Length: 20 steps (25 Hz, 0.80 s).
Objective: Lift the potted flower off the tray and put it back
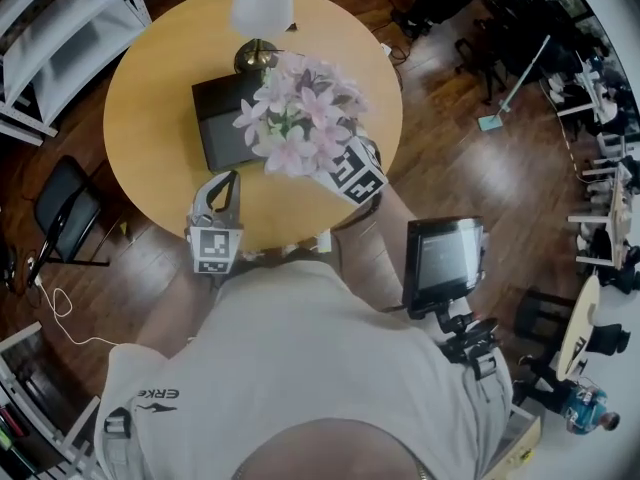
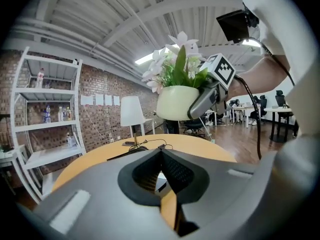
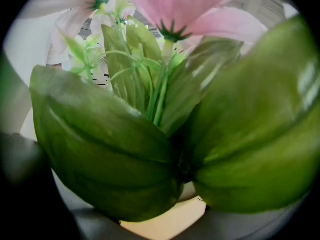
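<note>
The potted flower [image 1: 300,118], pink and white blooms in a cream pot [image 2: 175,103], hangs in the air above the round table, off the black tray [image 1: 215,118]. My right gripper [image 1: 328,164] is shut on the pot's side, and its marker cube shows just under the blooms. In the right gripper view, green leaves [image 3: 150,134] fill the frame, with a strip of cream pot rim [image 3: 165,224] below them. My left gripper [image 1: 228,180] sits near the table's front edge, shut and holding nothing; its jaws [image 2: 161,151] meet at the tip.
A white-shaded lamp [image 1: 262,3] stands at the back of the wooden table [image 1: 150,88], just behind the tray. White shelving [image 2: 45,114] lines the brick wall to the left. A black chair [image 1: 65,208] stands left of the table. A tablet on a mount [image 1: 443,260] hangs at the person's right side.
</note>
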### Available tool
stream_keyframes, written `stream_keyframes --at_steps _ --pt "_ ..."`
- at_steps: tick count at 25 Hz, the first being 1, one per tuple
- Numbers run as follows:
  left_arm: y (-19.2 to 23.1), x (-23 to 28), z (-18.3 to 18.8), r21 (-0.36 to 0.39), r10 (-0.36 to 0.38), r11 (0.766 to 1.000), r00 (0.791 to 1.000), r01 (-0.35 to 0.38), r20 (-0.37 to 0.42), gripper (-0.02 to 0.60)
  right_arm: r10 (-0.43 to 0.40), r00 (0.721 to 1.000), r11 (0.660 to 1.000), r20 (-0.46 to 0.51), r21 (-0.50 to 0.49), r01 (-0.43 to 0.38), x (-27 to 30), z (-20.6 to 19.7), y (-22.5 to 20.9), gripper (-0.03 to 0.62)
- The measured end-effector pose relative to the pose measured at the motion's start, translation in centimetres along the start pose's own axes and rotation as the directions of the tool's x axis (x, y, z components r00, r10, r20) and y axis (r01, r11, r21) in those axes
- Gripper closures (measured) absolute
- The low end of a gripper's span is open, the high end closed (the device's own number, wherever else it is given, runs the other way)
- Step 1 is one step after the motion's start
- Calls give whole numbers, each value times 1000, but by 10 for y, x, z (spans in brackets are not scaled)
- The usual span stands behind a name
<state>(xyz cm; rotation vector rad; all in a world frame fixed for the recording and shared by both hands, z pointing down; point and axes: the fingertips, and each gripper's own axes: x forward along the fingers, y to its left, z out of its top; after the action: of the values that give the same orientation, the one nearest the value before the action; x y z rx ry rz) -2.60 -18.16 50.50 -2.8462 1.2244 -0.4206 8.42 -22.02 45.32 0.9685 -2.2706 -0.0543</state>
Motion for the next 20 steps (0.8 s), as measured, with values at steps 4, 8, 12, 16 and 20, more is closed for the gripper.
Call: stream_keyframes --at_steps 4,8,12,16,20 --pt "1 -4 5 2 28 1000 1000 -28 9 580 14 1000 1000 24 -8 -13 -1 3 3 2" --pt "-10 -20 6 0 83 997 997 -83 7 580 39 998 998 55 -45 -37 -16 6 19 2" --pt "-56 -64 16 10 124 992 992 -124 20 580 79 994 995 70 -72 -74 -58 -6 65 2" --pt "-82 -80 13 10 161 987 987 -161 6 580 119 990 991 82 -70 -113 -74 -23 86 3" --pt "-105 -107 5 11 215 977 976 -215 -26 580 173 980 983 97 -74 -166 -80 -39 111 3"
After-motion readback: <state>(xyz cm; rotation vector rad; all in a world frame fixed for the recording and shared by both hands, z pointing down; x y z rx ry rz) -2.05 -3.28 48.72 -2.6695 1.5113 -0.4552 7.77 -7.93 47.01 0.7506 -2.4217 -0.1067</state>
